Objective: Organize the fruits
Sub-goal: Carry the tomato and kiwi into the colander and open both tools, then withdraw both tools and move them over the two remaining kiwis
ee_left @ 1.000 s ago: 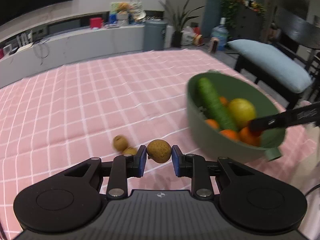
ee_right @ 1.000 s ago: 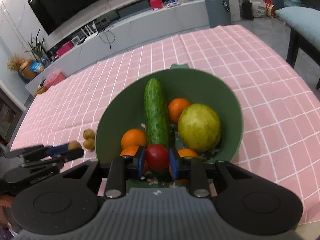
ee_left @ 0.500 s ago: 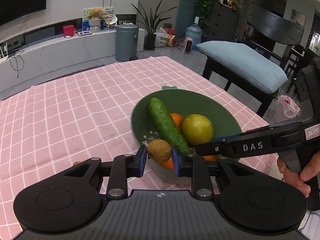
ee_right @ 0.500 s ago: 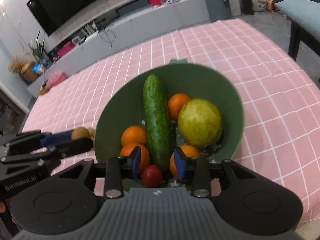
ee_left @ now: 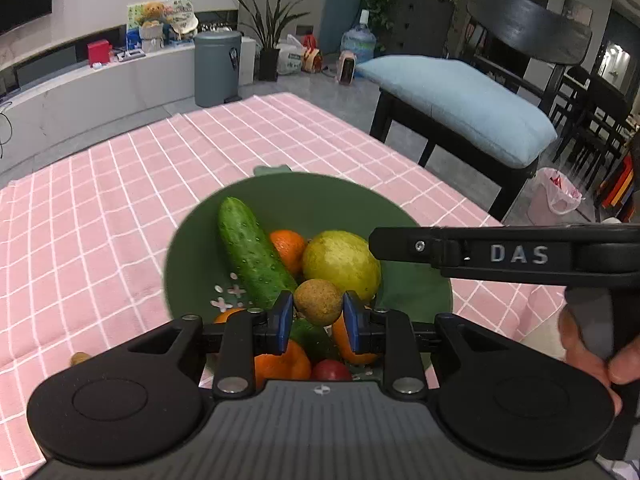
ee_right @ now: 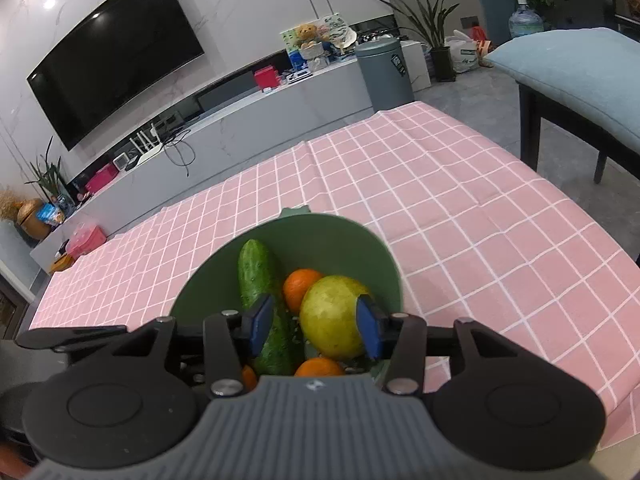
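My left gripper [ee_left: 318,317] is shut on a small brown fruit [ee_left: 319,301] and holds it above the green bowl [ee_left: 304,196]. The bowl holds a cucumber [ee_left: 252,252], a yellow-green pear [ee_left: 340,262], several oranges [ee_left: 289,245] and a red fruit [ee_left: 331,370]. My right gripper [ee_right: 314,326] is open and empty, raised over the near side of the bowl [ee_right: 320,236], above the cucumber [ee_right: 256,276] and pear [ee_right: 334,320]. Its arm crosses the left wrist view [ee_left: 500,254] at the right.
The bowl stands on a pink checked tablecloth [ee_left: 100,208]. Another small brown fruit [ee_left: 80,358] lies on the cloth at the left. A bench with a blue cushion [ee_left: 460,100] stands past the table's right edge. The cloth [ee_right: 480,216] stretches far and right.
My left gripper has carried the brown fruit from the cloth to above the bowl. My right gripper opened, dropped the red fruit into the bowl, and drew back upward.
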Available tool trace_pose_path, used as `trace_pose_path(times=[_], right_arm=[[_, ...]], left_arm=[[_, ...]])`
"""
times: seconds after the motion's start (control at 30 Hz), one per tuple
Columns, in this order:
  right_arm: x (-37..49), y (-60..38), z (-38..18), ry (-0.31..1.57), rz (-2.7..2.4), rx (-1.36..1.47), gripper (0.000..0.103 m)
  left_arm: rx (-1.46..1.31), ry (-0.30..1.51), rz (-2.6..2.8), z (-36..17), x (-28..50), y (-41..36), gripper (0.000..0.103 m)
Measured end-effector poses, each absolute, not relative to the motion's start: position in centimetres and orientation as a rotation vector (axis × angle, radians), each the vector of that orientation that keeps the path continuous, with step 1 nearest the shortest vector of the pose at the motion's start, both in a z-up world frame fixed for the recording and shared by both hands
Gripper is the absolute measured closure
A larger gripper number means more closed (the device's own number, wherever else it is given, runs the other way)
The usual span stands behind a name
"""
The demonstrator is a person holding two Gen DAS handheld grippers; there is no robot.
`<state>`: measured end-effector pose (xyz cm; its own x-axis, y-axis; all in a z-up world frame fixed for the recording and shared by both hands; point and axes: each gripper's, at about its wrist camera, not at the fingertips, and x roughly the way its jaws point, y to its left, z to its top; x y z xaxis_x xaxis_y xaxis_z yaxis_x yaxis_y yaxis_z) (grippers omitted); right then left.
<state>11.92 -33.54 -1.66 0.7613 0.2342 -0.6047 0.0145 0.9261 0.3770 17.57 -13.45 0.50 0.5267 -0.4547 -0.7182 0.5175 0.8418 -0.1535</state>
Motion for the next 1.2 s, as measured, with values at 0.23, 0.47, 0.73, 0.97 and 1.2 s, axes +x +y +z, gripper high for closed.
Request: trace_pose_path(times=[0.23, 0.47, 0.73, 0.97, 1.2], right_arm=[[12.7, -33.5, -2.3, 0.716, 0.131, 0.371, 0.059], [13.0, -33.4, -2.6, 0.726, 0.129, 0.366, 0.058], [12.8, -32.9, -2.5, 0.719, 0.116, 0.339, 0.056], [12.2, -32.3, -2.0, 0.655, 0.124, 0.305, 0.052], [11.2, -30.5, -1.1, 0.564, 0.19, 0.251, 0.046]], left_arm=[[0.103, 0.832, -0.583, -0.4, 17.9, -14.2, 0.073], [0.139, 0.845, -0.572, -0.9, 18.0, -14.9, 0.073], [0.122, 0.822, -0.573, -0.5, 17.7, -14.7, 0.047], [0.11, 0.778, -0.557, 1.2, 16.5, -13.3, 0.047], [0.118, 0.762, -0.508, 2.9, 15.0, -10.6, 0.047]])
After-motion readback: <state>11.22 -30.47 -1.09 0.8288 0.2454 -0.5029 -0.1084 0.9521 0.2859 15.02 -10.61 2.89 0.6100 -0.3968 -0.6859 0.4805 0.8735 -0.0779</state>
